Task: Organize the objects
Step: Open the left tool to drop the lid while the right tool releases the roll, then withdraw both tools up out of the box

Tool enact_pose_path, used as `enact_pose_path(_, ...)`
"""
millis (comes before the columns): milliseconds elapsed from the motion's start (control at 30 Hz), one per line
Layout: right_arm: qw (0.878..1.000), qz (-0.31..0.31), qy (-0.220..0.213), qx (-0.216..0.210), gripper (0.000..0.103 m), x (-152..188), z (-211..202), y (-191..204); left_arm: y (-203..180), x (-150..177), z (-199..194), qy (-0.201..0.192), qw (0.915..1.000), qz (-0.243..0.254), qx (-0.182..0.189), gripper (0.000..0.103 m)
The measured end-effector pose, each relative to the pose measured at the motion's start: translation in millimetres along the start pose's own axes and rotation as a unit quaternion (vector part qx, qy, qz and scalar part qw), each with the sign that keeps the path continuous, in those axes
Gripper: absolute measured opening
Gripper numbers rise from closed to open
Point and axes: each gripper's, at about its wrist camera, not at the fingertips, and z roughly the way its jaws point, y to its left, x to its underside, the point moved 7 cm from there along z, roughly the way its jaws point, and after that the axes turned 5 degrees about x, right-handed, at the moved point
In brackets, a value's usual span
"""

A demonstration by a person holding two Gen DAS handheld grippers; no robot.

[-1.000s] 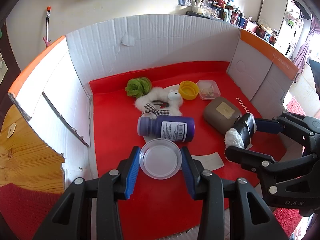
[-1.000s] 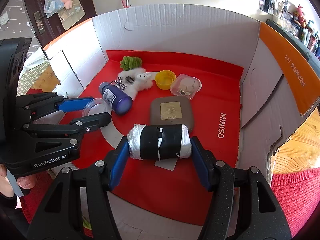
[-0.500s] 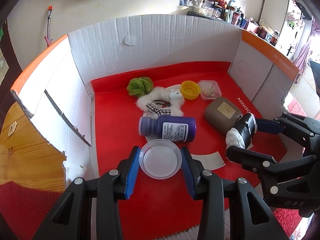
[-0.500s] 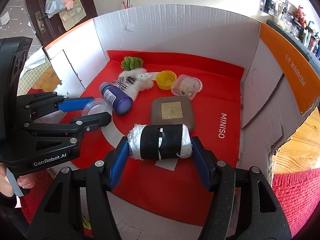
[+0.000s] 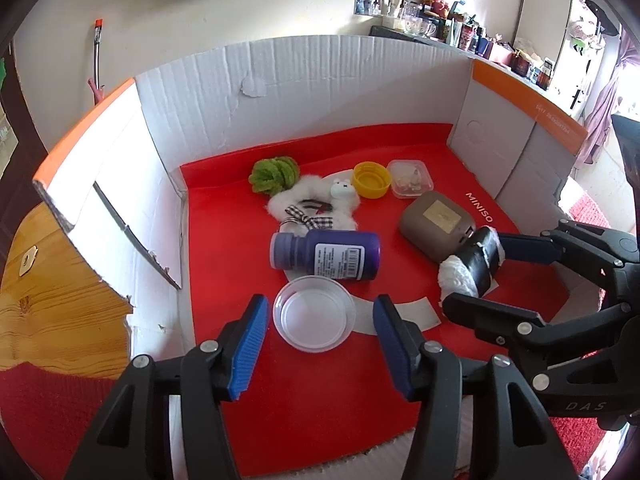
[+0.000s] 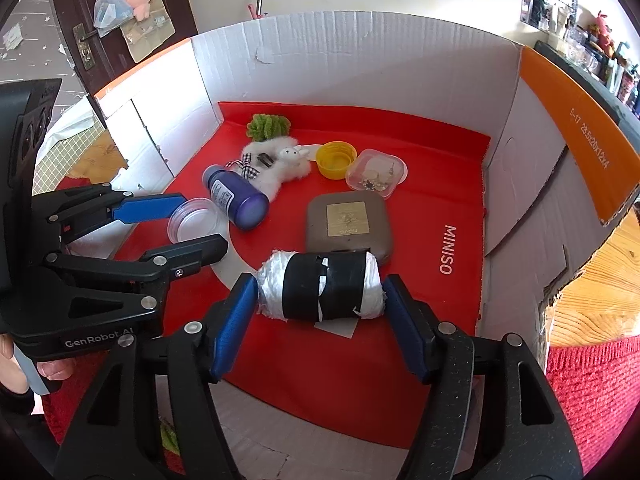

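Observation:
My left gripper (image 5: 316, 316) is open. A clear round lid (image 5: 314, 313) lies on the red mat between its fingers, touched by neither; it also shows in the right wrist view (image 6: 193, 220). My right gripper (image 6: 320, 298) stands around a white roll wrapped in black tape (image 6: 320, 291), with small gaps at both pads; the roll also shows in the left wrist view (image 5: 472, 266). A purple bottle (image 5: 326, 255) lies on its side just beyond the lid.
A cardboard box (image 5: 340, 88) with white walls surrounds the red mat (image 5: 224, 240). On it lie a taupe square case (image 5: 438, 220), a yellow cap (image 5: 371, 179), a small clear container (image 5: 410, 178), a white plush toy (image 5: 316, 202) and a green fuzzy ball (image 5: 274, 174).
My left gripper has opened, letting go of the clear lid. My right gripper's jaws have spread slightly off the roll's ends.

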Motion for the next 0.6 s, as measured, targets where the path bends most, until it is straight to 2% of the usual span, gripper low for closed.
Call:
enact_pose_path(233, 1.0, -0.002, -0.009, -0.004, 0.069, 1, -7, 3, -4, -2, -8, -0.011, 0.9999, 0.001, -0.001, 0.063)
enact_pose_path(300, 1.0, -0.003, -0.011, -0.004, 0.069, 2, -9, 4, -2, -3, -14, -0.021, 0.9997, 0.002, -0.011, 0.07)
enact_pose_path(600, 1.0, -0.006, -0.031, -0.002, 0.074, 4, -26, 9, 1, -3, -34, -0.041, 0.999, -0.001, -0.018, 0.071)
